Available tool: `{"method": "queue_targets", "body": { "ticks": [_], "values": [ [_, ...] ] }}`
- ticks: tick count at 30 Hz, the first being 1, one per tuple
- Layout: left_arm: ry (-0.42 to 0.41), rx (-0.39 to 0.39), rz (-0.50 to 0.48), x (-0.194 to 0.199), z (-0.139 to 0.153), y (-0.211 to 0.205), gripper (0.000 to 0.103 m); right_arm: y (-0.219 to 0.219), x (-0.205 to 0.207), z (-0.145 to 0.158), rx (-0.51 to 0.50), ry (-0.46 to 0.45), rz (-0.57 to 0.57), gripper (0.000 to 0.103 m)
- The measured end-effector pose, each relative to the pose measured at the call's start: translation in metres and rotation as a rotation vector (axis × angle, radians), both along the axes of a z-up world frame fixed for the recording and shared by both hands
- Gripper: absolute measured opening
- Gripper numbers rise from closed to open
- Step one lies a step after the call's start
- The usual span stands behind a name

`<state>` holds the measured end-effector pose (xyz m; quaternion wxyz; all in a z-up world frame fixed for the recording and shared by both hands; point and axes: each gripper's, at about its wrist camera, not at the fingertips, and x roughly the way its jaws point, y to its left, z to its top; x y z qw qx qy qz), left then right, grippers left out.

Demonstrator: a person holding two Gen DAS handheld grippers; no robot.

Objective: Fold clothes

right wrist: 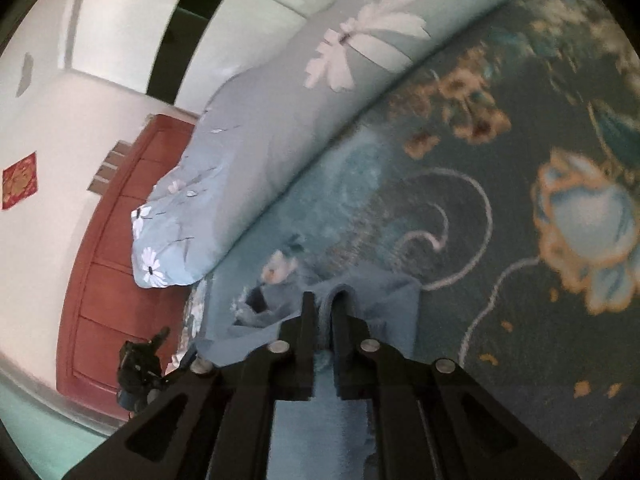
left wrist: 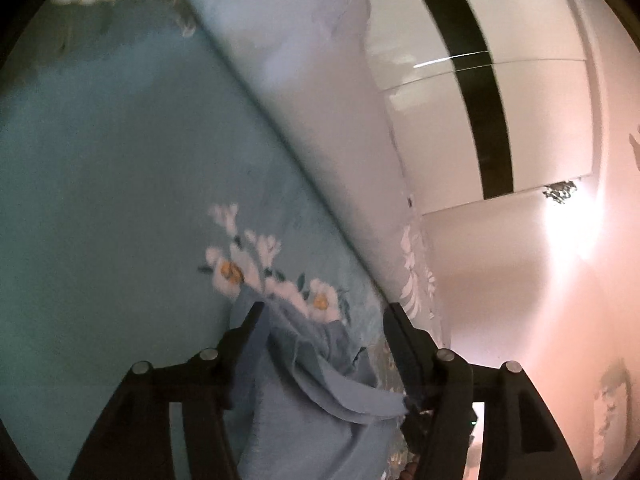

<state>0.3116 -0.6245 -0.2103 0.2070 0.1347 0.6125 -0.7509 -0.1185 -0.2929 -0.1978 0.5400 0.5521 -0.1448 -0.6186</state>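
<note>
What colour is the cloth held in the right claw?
Plain light blue cloth, no print; clearest in the right wrist view, pinched in the right claw.

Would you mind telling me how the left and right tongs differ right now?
The left tongs stand wide open, with blue garment lying loose between the fingers; the right tongs are shut on a fold of that garment. Teal floral bedding fills the left view; darker, gold-flowered bedding the right. Both are black and over the bed.

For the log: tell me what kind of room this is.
Probably a bedroom. A floral bedspread covers the work surface, a rolled flowered quilt lies along it, and a red wooden door stands behind.
</note>
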Motion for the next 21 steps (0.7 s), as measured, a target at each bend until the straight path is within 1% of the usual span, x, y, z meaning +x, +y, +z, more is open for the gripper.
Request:
{"method": "queue_targets", "body": {
  "ticks": [1,3,6,8,10,13,14,15,17,18,21],
  "values": [
    [-0.016,-0.020,-0.008,0.003,0.005,0.002,0.065,0.004,0.000,0.007,-0.016,0.026,-0.020,0.031],
    [-0.094,-0.069,-0.046,0.005,0.011,0.009,0.066,0.014,-0.001,0.014,-0.036,0.058,-0.053,0.050],
    [-0.230,-0.142,-0.161,0.005,0.009,0.029,0.067,0.027,0.003,0.010,-0.018,0.043,-0.030,0.050],
    [-0.290,-0.155,-0.252,0.003,-0.003,0.047,0.067,0.034,0.012,0.001,0.021,0.045,0.021,0.050],
    [-0.326,-0.147,-0.318,-0.001,-0.015,0.060,0.067,0.039,0.023,-0.010,0.051,0.040,0.064,0.050],
    [-0.357,-0.130,-0.374,-0.011,-0.029,0.074,0.067,0.042,0.036,-0.029,0.077,-0.009,0.101,0.050],
    [-0.358,-0.117,-0.379,-0.013,-0.033,0.077,0.067,0.041,0.040,-0.034,0.084,-0.026,0.107,0.050],
    [-0.353,-0.107,-0.374,-0.015,-0.036,0.080,0.067,0.039,0.044,-0.038,0.089,-0.028,0.110,0.050],
    [-0.340,-0.112,-0.353,-0.016,-0.037,0.083,0.067,0.036,0.050,-0.038,0.084,-0.007,0.099,0.050],
    [-0.329,-0.109,-0.345,-0.016,-0.037,0.084,0.066,0.033,0.051,-0.039,0.073,-0.019,0.098,0.051],
    [-0.295,-0.101,-0.321,-0.017,-0.039,0.088,0.061,0.030,0.054,-0.039,0.065,-0.021,0.088,0.051]
  ]
}}
